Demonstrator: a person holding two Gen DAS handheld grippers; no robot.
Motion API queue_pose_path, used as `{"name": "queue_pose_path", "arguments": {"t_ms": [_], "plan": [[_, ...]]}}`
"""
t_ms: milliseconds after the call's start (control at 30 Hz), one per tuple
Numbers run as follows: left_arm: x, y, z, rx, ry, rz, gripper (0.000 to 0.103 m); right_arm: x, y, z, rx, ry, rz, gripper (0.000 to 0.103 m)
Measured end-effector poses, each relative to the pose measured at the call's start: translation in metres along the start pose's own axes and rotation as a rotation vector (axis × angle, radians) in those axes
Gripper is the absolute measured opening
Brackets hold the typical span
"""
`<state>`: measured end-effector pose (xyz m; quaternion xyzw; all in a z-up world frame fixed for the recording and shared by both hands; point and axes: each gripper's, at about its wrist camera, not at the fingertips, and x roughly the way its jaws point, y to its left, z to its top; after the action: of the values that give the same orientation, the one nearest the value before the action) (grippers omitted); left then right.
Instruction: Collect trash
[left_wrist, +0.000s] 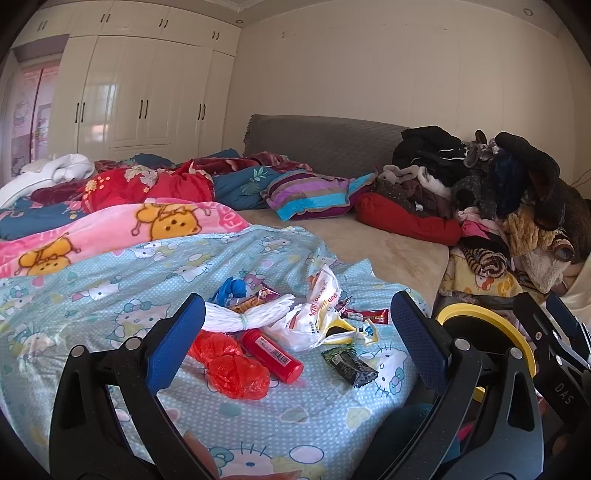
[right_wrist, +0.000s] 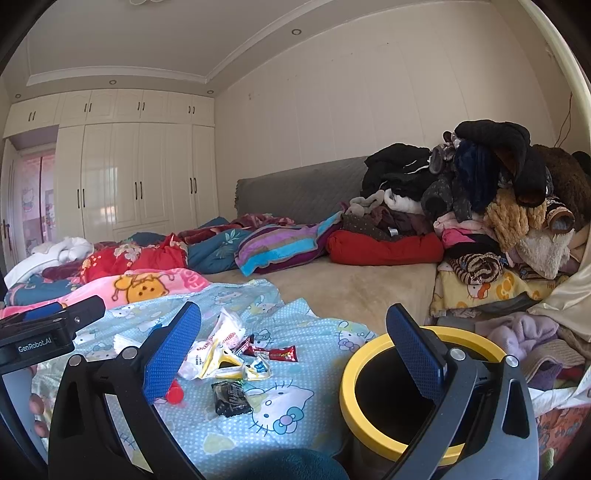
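Observation:
Trash lies on a light blue cartoon-cat bedsheet (left_wrist: 110, 288): a red bottle (left_wrist: 271, 354), a crumpled red plastic bag (left_wrist: 232, 369), a white bundle (left_wrist: 251, 314), a blue glove (left_wrist: 231, 290), a white-and-yellow plastic bag (left_wrist: 317, 321), a red wrapper (left_wrist: 365, 315) and a dark wrapper (left_wrist: 349, 363). My left gripper (left_wrist: 295, 328) stands open just short of the pile. My right gripper (right_wrist: 293, 343) is open too, with the dark wrapper (right_wrist: 231, 398) and red wrapper (right_wrist: 282, 353) between its fingers' lines of sight. A yellow-rimmed black bin (right_wrist: 369, 354) stands at the bed's right side.
A heap of clothes (right_wrist: 480, 206) fills the right of the bed, with a red cushion (right_wrist: 384, 247) and striped pillow (right_wrist: 280, 243) behind. Bunched blankets (left_wrist: 122, 221) lie on the left. White wardrobes (left_wrist: 147, 96) line the far wall. A person's fingers (right_wrist: 37, 410) show at the left.

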<state>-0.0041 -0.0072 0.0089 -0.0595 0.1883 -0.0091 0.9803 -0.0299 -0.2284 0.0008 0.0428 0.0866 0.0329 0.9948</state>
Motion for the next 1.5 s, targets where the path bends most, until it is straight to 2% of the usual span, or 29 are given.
{"name": "queue_pose_path", "arguments": {"t_ms": [1100, 1333, 1500], "plan": [[0.003, 0.0, -0.006, -0.004, 0.014, -0.012, 0.092, 0.007, 0.005, -0.014, 0.005, 0.035, 0.012, 0.098], [0.013, 0.019, -0.008, -0.041, 0.042, -0.011, 0.092, 0.022, 0.023, -0.016, -0.04, 0.1, 0.1, 0.098], [0.017, 0.039, -0.006, -0.075, 0.041, 0.025, 0.092, 0.034, 0.045, -0.018, -0.069, 0.144, 0.173, 0.098]]}}
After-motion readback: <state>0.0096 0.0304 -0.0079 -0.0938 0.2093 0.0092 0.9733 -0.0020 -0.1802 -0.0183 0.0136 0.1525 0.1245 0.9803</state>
